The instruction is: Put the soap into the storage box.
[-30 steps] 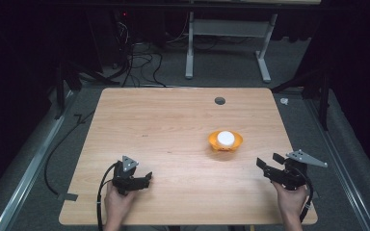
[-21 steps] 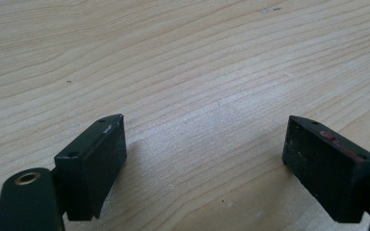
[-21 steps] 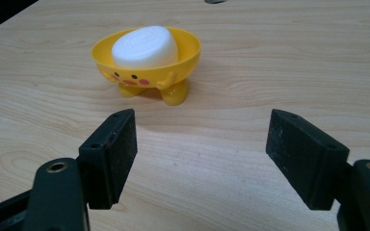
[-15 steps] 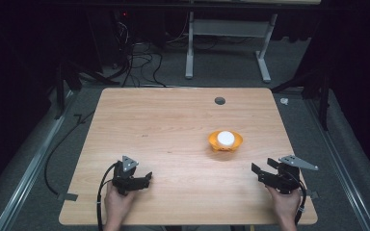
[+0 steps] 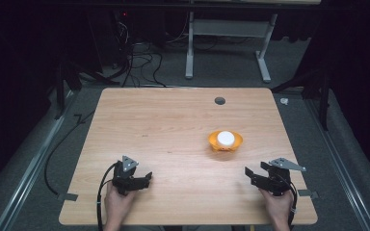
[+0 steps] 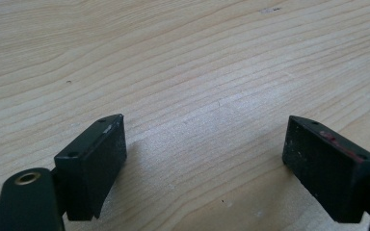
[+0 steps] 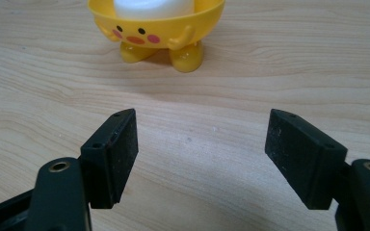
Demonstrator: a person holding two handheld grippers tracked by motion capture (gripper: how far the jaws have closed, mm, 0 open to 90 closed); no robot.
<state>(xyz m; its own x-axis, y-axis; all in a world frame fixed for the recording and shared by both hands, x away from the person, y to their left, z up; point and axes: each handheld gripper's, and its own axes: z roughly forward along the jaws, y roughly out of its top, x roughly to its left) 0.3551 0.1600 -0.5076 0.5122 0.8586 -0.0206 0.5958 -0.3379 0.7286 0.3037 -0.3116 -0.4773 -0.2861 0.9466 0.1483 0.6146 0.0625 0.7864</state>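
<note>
While my left claw [image 5: 147, 177] rests with jaws apart on the bench [image 5: 164, 125], the yellow chick bowl [image 5: 225, 140] stands right of middle, and my right claw [image 5: 248, 173], jaws apart with nothing between them, has just been closing, near it.

One yellow chick bowl [image 5: 225, 142], one white ball [image 5: 226, 138], two hand-held grippers, one table [image 5: 164, 125]
</note>
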